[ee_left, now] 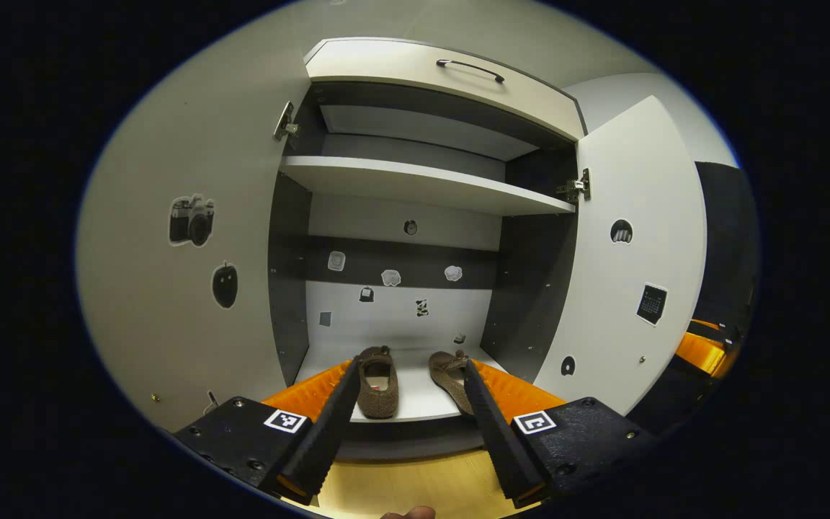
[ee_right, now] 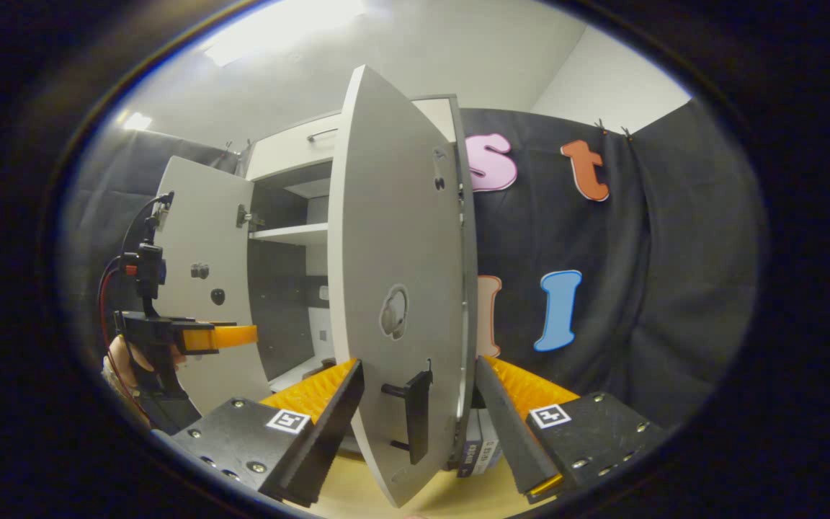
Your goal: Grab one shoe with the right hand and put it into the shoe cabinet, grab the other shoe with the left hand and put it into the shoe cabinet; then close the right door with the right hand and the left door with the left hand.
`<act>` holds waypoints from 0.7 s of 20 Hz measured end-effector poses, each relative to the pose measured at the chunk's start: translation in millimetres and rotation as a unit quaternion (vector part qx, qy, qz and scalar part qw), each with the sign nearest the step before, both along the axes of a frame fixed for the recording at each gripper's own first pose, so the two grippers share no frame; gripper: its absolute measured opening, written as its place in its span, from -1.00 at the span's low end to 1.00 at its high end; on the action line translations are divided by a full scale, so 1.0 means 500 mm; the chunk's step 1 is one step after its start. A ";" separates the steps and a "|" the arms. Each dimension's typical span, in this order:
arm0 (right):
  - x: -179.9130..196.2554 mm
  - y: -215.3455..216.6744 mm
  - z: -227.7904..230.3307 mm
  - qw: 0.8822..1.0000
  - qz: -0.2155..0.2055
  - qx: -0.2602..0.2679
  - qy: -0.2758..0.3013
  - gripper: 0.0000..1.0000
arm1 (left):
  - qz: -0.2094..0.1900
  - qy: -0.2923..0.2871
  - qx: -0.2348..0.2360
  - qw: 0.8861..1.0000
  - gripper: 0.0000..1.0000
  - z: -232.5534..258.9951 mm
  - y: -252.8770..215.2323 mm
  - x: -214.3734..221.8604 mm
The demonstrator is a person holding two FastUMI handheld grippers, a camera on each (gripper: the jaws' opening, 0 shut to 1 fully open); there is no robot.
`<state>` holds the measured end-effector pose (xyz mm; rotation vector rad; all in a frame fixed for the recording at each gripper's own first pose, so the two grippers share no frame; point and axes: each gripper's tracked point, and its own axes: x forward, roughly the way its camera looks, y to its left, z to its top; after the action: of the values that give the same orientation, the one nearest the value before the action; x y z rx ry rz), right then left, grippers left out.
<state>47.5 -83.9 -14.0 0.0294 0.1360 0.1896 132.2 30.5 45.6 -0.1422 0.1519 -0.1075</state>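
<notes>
In the left gripper view, the left claw (ee_left: 409, 404) stands apart and empty in front of the open shoe cabinet (ee_left: 422, 184). Both brown shoes already lie on the cabinet's bottom shelf (ee_left: 415, 396): the left shoe (ee_left: 377, 380) flat with its opening up, the right shoe (ee_left: 449, 376) tipped on its side just beside it, apart from it. They look like soft, light slip-ons, so they need no more handling. The left door (ee_left: 184, 288) swings wide to the left of the cabinet, stickers on its inner face; the right door (ee_left: 631, 267) stands open on the other side.

In the right gripper view, the right claw (ee_right: 418, 404) is apart, its fingers straddling the free edge of the right door (ee_right: 393, 288), near the dark handle (ee_right: 415, 414) low on the panel; whether they touch the board I cannot tell. The door is a stiff, smooth, light panel on hinges. My judgement: push it flat on the face or hook the handle, and it should swing easily. Beyond the cabinet, a hand (ee_right: 123, 357) holds the left claw (ee_right: 231, 335) before the left door (ee_right: 202, 274).
</notes>
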 end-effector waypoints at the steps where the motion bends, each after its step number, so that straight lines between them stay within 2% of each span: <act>1: 0.006 0.013 -0.002 1.000 0.007 -0.001 0.000 0.90 | 0.002 0.000 -0.001 1.000 0.77 0.002 0.003 -0.008; 3: 0.023 0.040 -0.003 1.000 0.018 -0.003 -0.005 0.90 | 0.004 0.002 -0.004 1.000 0.77 0.003 0.009 -0.022; 4: 0.031 0.052 -0.005 1.000 0.022 -0.003 -0.006 0.82 | 0.007 0.002 -0.005 1.000 0.77 0.005 0.012 -0.031; 7: 0.050 0.080 -0.011 0.999 0.037 0.015 -0.006 0.83 | 0.014 -0.006 -0.008 1.000 0.77 0.021 0.023 -0.059; 8: 0.062 0.093 -0.010 0.999 0.045 0.022 -0.006 0.90 | 0.017 -0.008 -0.008 1.000 0.78 0.023 0.031 -0.069; 10: 0.072 0.125 -0.012 0.998 0.059 0.028 -0.004 0.90 | 0.026 -0.010 -0.007 1.000 0.78 0.030 0.046 -0.087; 11: 0.076 0.136 -0.013 0.998 0.062 0.027 -0.004 0.83 | 0.031 -0.012 -0.007 0.999 0.78 0.037 0.056 -0.098; 13: 0.087 0.156 -0.021 0.997 0.071 0.026 -0.003 0.91 | 0.040 -0.018 -0.005 0.999 0.78 0.047 0.071 -0.115; 14: 0.092 0.165 -0.021 0.997 0.075 0.027 -0.001 0.83 | 0.045 -0.020 -0.003 0.999 0.78 0.051 0.081 -0.125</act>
<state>93.6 -1.4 -24.7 0.0729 0.1310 0.3441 69.6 70.9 71.0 -0.1521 0.1061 -0.0215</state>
